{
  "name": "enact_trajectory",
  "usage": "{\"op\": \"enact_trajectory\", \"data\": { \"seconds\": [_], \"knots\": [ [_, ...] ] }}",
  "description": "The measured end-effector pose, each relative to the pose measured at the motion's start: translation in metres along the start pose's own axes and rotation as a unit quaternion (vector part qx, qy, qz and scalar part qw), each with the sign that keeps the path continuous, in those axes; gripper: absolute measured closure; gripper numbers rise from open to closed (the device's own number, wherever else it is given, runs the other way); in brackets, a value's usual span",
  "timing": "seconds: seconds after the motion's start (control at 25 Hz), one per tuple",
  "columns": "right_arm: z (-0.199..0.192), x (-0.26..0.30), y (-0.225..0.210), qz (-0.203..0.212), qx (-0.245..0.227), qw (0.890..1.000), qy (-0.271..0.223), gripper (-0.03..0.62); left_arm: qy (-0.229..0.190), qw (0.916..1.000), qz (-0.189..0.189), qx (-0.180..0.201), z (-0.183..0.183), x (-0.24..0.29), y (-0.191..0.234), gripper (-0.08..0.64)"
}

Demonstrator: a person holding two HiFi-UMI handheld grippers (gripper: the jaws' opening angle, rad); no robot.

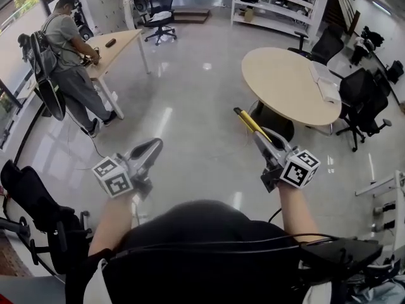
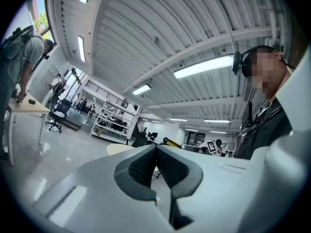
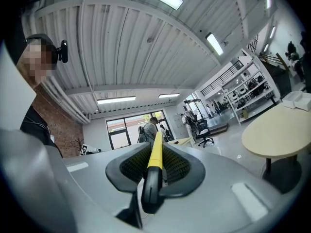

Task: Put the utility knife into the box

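Head view: the yellow and black utility knife [image 1: 248, 123] was held up in the air, and no box showed anywhere.
The grey right gripper [image 1: 264, 138] pinched the knife at its dark back end, so the long yellow part stuck out in front, likely to keep it steady on the way to a box. The grey left gripper [image 1: 155, 145] had its jaws pressed together on nothing, likely because it had no job yet. Counted: one knife, two grippers, one round tan table [image 1: 285, 84], zero boxes.

Black shirt [image 1: 209, 233]; grey left gripper [image 1: 155, 145], right gripper [image 1: 261, 135]
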State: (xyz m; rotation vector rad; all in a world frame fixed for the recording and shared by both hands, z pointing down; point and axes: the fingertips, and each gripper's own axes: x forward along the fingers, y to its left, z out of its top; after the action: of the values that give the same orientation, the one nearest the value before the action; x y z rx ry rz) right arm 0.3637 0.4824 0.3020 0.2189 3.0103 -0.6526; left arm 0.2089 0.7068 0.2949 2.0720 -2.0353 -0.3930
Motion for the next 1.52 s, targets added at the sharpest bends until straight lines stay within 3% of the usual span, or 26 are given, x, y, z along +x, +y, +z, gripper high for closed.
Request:
{"op": "enact_trajectory", "data": {
  "seconds": [0.44, 0.88, 1.16, 1.52],
  "knots": [
    [0.019, 0.023, -0.062, -0.047, -0.007, 0.999, 0.001, 0.502, 0.007, 0.9984, -0.051, -0.022, -0.002, 0.082, 0.053, 0.561],
    [0.056, 0.168, -0.125, -0.097, -0.029, 0.995, -0.001, 0.503, -0.001, 0.9931, -0.117, -0.004, 0.055, 0.153, 0.211, 0.561],
    [0.065, 0.263, -0.163, -0.107, -0.020, 0.994, -0.007, 0.502, 0.009, 0.9937, -0.112, -0.001, 0.082, 0.174, 0.320, 0.561],
    [0.069, 0.303, -0.254, -0.096, 0.004, 0.995, -0.002, 0.502, 0.015, 0.9959, -0.089, -0.011, 0.071, 0.235, 0.378, 0.561]
  ]
}}
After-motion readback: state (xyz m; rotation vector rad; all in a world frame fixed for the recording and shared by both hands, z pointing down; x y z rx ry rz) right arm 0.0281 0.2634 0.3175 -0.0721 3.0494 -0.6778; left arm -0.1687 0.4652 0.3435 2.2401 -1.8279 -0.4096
